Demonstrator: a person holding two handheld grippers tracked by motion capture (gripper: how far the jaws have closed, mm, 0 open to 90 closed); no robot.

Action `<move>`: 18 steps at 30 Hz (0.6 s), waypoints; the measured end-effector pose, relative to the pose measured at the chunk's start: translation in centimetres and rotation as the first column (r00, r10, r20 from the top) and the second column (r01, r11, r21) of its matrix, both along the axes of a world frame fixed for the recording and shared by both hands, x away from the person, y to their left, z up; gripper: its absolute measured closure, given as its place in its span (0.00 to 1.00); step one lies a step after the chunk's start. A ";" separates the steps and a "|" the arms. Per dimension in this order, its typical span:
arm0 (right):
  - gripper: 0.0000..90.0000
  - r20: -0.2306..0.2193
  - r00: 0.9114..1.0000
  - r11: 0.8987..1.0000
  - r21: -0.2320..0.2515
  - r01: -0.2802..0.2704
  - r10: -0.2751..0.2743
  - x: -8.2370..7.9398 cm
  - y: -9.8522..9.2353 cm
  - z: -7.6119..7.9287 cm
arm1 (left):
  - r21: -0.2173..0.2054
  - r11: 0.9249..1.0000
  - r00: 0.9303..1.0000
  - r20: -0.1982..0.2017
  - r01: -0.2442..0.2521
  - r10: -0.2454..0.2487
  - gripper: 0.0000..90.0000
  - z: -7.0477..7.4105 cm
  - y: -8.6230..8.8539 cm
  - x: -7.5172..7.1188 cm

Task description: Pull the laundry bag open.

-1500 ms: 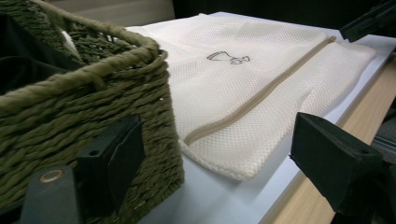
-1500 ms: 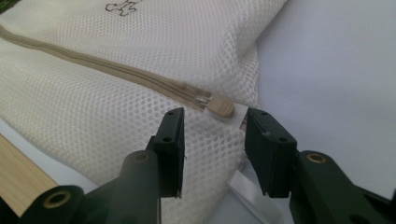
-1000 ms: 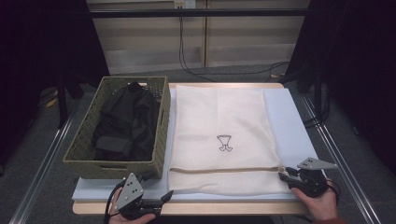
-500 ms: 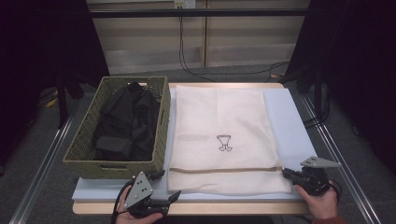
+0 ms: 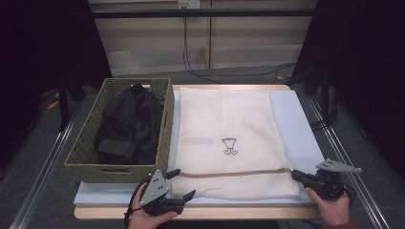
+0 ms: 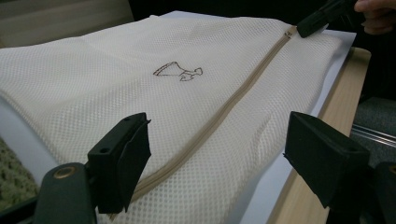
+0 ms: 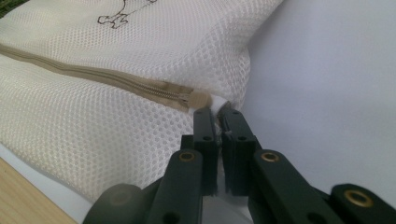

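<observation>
In the high view, a cream mesh laundry bag (image 5: 229, 143) lies flat on the white mat of the bench (image 5: 305, 129), its tan zipper (image 5: 229, 173) running closed across the near end, beside a woven olive basket (image 5: 165, 129) that holds dark clothes (image 5: 126, 126). The left hand-held gripper (image 5: 184, 183) sits at the bag's near left corner, the right hand-held gripper (image 5: 298, 175) at the zipper's right end; judging by this, the work of opening the bag has barely begun, and unzipping and loading the clothes are left. In the left gripper view, the left hand-held gripper (image 6: 215, 154) stands wide open with the bag's corner and zipper (image 6: 224, 112) between its jaws, which have just been narrowing slightly without pressing the fabric. In the right gripper view, the right hand-held gripper (image 7: 218, 114) has just closed and is pinched tight at the zipper's (image 7: 93, 77) end; it appears to grip a small white tab there, though I cannot tell exactly what is caught. No writing is readable; the bag (image 7: 93, 130) bears only a small dark outline emblem (image 5: 230, 146).
</observation>
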State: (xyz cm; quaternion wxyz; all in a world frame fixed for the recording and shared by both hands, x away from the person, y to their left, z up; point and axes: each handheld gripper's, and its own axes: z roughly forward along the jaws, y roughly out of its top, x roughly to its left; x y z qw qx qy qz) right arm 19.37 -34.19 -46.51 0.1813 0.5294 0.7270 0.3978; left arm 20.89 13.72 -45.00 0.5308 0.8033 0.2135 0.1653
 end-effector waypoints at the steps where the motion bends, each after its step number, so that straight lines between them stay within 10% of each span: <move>1: 0.96 0.004 1.000 1.000 0.002 -0.002 0.002 0.0 0.0 0.1 | 0.014 1.000 1.000 0.002 0.000 0.000 0.25 0.0 -0.4 0.1; 18: 0.96 0.024 1.000 0.999 0.039 -0.002 0.001 0.0 -0.2 0.9 | 0.027 0.991 0.992 -0.001 0.130 -0.130 0.41 0.5 -6.5 2.5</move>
